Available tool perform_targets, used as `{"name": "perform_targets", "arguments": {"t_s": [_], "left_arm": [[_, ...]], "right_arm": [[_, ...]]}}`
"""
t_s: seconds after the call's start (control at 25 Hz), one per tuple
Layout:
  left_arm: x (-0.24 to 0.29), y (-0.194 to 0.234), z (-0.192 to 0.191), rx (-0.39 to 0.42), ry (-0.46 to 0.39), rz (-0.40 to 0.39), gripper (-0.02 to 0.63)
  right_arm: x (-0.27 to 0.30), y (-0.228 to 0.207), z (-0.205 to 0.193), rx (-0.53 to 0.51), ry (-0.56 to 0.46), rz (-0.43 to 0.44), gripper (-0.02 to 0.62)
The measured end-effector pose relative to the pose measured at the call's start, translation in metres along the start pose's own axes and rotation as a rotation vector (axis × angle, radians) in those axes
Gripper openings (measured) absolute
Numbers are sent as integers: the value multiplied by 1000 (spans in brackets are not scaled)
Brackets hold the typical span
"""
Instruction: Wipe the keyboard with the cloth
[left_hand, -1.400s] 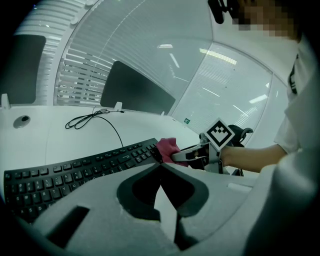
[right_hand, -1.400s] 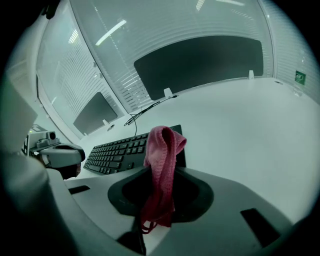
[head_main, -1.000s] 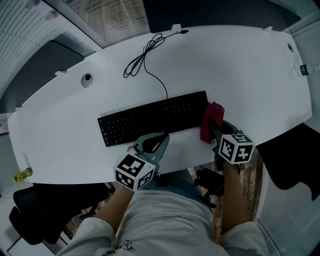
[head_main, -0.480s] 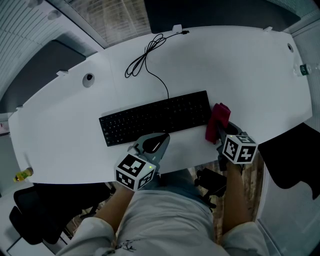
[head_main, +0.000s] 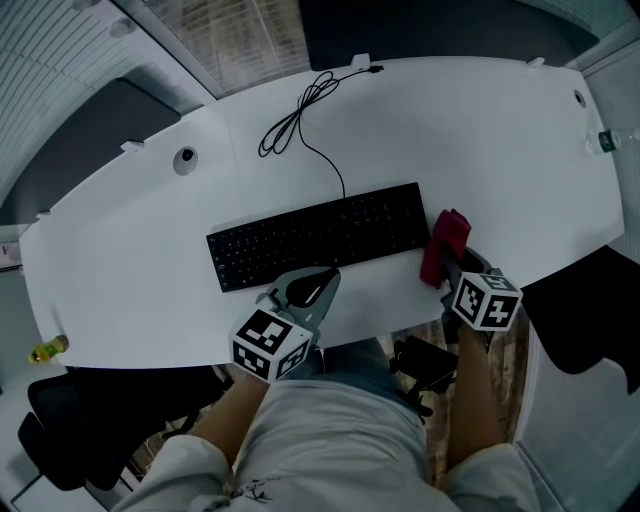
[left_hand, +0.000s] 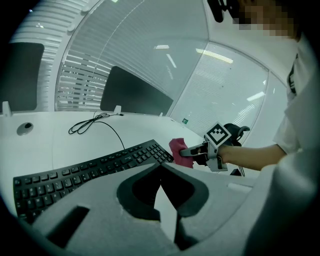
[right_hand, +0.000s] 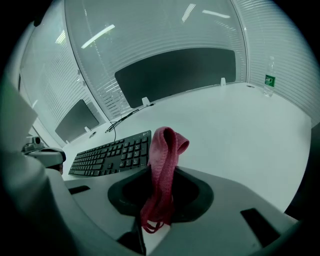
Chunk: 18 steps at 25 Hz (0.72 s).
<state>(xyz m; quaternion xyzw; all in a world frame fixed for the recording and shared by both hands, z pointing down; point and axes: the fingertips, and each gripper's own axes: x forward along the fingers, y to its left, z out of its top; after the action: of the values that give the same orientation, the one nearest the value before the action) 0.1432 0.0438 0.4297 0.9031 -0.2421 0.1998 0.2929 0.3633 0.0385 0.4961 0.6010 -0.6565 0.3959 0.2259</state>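
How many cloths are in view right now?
1. The red cloth is clamped in the right gripper, beside the keyboard's right end. No other cloth shows on the desk, though its near edge is partly covered.

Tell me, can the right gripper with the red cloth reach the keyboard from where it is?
Probably yes. The right gripper, shut on the cloth, sits just off the keyboard's right end, with only bare desk between them. The left gripper is near the keyboard's front edge, out of that path.
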Motion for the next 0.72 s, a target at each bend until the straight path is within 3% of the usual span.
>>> {"name": "perform_targets", "arguments": {"t_s": [0.4,0.72], "left_arm": [[-34,13,6,24,-31,19,11],[-80,31,21,71,-74,60,11]], "right_arm": [[-12,42,8,-14,-41,19,81],[-26,107,15,-75,-84,71,81]]}}
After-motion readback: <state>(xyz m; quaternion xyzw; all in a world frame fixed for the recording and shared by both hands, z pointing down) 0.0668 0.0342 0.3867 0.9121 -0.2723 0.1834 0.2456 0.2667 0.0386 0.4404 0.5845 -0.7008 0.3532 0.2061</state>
